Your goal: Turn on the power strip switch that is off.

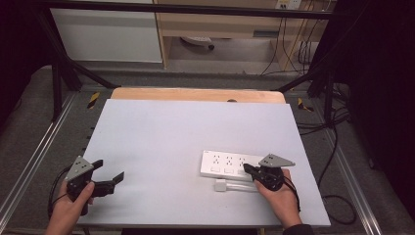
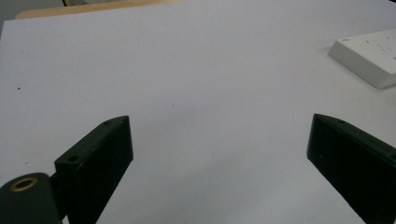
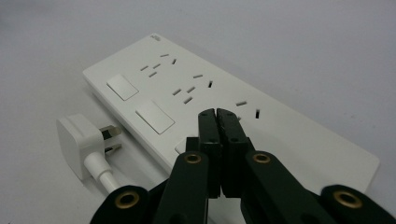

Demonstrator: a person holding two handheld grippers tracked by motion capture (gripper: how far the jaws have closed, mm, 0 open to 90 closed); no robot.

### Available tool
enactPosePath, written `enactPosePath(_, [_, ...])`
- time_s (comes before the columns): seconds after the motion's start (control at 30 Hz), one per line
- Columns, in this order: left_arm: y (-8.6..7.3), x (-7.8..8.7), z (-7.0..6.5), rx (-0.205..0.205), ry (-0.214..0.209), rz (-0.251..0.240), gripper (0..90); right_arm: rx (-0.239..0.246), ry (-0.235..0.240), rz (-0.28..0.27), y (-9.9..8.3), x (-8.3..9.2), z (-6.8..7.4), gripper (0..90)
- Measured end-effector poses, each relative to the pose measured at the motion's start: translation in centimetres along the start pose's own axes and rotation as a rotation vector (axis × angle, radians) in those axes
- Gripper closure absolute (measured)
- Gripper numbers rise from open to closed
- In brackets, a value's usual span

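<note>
- Two grippers: our right gripper point(image 3: 217, 116), jaws pressed together and empty, hovers over the power strip point(image 3: 280, 126), lower right in the high view.
- Its long axis runs left-right; the plug point(image 3: 79, 142) lies just beside it.
- Our left gripper point(image 1: 108, 175) waits open, well apart.

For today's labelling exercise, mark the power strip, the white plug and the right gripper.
power strip point(image 3: 261, 135), right gripper view, bare top face.
white plug point(image 3: 77, 140), right gripper view, its square body.
right gripper point(image 3: 218, 114), right gripper view, tips of the shut jaws.
</note>
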State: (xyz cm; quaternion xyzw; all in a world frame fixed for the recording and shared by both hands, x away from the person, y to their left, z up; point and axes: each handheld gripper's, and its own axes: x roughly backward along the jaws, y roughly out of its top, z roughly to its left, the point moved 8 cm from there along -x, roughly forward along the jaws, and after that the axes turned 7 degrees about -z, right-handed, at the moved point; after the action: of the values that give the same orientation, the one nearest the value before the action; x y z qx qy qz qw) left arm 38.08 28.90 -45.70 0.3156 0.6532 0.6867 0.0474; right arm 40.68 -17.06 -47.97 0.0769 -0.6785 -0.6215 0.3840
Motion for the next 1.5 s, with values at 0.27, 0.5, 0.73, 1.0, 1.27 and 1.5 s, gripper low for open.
enactPosePath(0.27, [0.0, 0.0, 0.0, -0.001, 0.000, 0.001, 7.1, 0.002, 0.003, -0.034, 0.6, 0.2, -0.1, 90.0])
enactPosePath(0.5, [0.0, 0.0, 0.0, -0.002, 0.000, 0.001, 7.1, -0.003, -0.003, -0.053, 0.9, 0.4, -0.3, 89.9])
enactPosePath(0.73, [0.0, 0.0, 0.0, 0.000, 0.000, 0.001, 7.1, -0.004, -0.008, -0.087, 1.6, 0.7, -0.5, 90.0])
enactPosePath(1.0, [0.0, 0.0, 0.0, 0.000, 0.000, 0.001, 7.1, -0.001, -0.011, -0.111, 2.0, 0.8, -0.6, 90.0])
enactPosePath(1.27, [0.0, 0.0, 0.0, 0.000, 0.000, 0.001, 7.1, 0.003, -0.012, -0.155, 2.6, 1.2, -0.7, 90.0])
enactPosePath(1.5, [0.0, 0.0, 0.0, 0.000, 0.000, 0.001, 7.1, -0.002, -0.016, -0.161, 2.6, 1.3, -0.8, 89.1])
